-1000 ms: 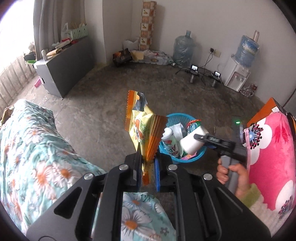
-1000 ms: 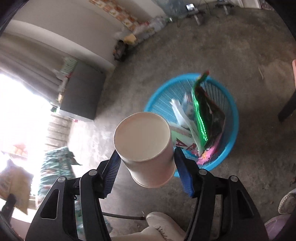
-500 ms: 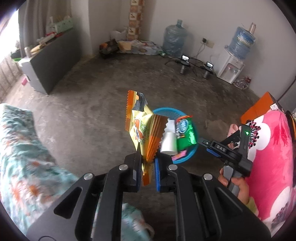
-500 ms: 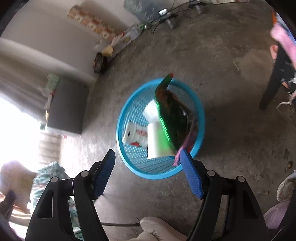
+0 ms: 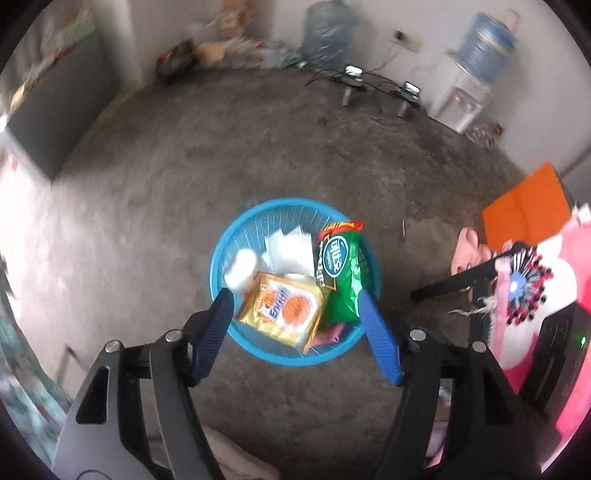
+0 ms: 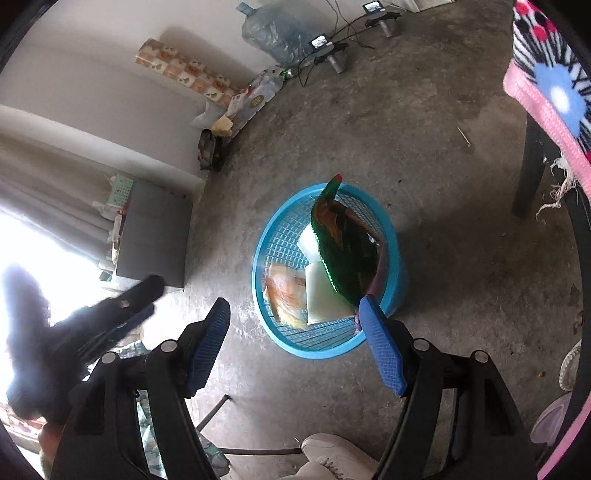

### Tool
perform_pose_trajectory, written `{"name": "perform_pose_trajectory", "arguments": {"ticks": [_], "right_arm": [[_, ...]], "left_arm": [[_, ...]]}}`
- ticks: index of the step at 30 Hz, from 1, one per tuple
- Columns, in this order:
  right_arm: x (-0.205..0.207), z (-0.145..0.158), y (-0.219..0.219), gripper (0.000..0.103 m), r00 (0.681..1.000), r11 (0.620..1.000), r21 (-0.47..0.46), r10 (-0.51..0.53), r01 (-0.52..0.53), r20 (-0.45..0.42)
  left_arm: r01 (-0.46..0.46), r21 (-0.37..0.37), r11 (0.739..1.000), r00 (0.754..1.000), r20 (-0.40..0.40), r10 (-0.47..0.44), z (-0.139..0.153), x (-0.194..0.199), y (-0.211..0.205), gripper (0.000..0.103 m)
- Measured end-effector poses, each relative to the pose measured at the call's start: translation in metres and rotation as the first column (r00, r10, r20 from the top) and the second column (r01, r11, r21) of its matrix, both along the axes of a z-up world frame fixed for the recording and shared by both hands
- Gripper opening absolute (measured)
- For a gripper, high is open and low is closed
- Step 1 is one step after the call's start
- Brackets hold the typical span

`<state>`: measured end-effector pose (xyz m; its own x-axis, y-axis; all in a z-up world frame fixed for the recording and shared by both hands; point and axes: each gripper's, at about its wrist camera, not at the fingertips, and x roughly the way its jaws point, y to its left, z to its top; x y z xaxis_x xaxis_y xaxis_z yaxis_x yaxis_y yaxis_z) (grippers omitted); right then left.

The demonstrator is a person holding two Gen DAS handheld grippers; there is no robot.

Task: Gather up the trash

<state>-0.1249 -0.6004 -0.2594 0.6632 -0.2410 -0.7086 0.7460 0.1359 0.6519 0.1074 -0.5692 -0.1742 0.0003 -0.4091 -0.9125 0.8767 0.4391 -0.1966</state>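
Observation:
A blue mesh basket [image 5: 218, 258] stands on the concrete floor. In it lie a yellow snack packet [image 5: 284, 310], a green snack packet [image 5: 338, 269], a white paper cup [image 5: 242, 266] and white paper [image 5: 290, 247]. My left gripper [image 5: 294, 297] hovers just above the basket with its jaws opening and nothing between them. In the right wrist view the basket [image 6: 258, 258] holds the green packet [image 6: 347, 251], the cup [image 6: 321, 295] and the blurred yellow packet [image 6: 284, 295]. My right gripper [image 6: 294, 304] is open and empty above the basket's near rim. The left gripper [image 6: 122, 314] shows as a dark blur at the left.
A water dispenser [image 5: 461, 99], a big water bottle [image 5: 325, 33] and two small cameras on stands [image 5: 351, 74] line the far wall. A grey cabinet [image 5: 55, 110] is at the left. An orange board [image 5: 524, 210], pink flowered cloth [image 5: 535, 295] and a black chair leg [image 6: 528, 166] are at the right.
My left gripper came down over the basket and opened, and the yellow packet now lies in the basket. My right gripper dropped the cup in and drew back, still open.

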Motion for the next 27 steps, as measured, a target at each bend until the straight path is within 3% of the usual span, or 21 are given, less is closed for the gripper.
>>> {"name": "perform_pose_trajectory", "arguments": {"ticks": [2,5,10,15,19,23,27], "right_arm": [[0.000,0.000,0.000,0.071,1.000,1.000,0.005,0.001,-0.001,0.008],[0.003,-0.001,0.002,0.071,1.000,1.000,0.005,0.012,-0.012,0.010],[0.011,0.011,0.008,0.071,0.999,0.999,-0.010,0.035,-0.035,0.015],[0.034,0.047,0.028,0.071,0.992,0.988,-0.098,0.123,-0.122,0.004],[0.056,0.090,0.056,0.072,0.975,0.950,-0.219,0.221,-0.221,-0.025],[0.077,0.144,0.099,0.082,0.948,0.874,-0.371,0.311,-0.315,-0.071],[0.091,0.192,0.146,0.091,0.918,0.770,-0.507,0.375,-0.387,-0.130]], "left_arm": [[-0.038,-0.014,0.999,0.999,-0.033,0.037,0.003,0.007,0.012,0.065],[-0.050,-0.032,0.998,0.999,-0.016,0.049,0.015,0.013,0.027,0.065],[-0.062,-0.114,0.992,0.998,0.003,0.063,0.063,0.019,0.061,0.067],[-0.059,-0.212,0.976,0.997,0.043,0.070,0.117,0.013,0.110,0.080],[-0.124,-0.280,0.952,0.986,0.072,0.149,0.157,0.012,0.171,0.083],[-0.274,-0.347,0.897,0.939,0.104,0.327,0.187,0.016,0.248,0.090],[-0.430,-0.414,0.802,0.852,0.108,0.513,0.208,0.017,0.335,0.093]]}}
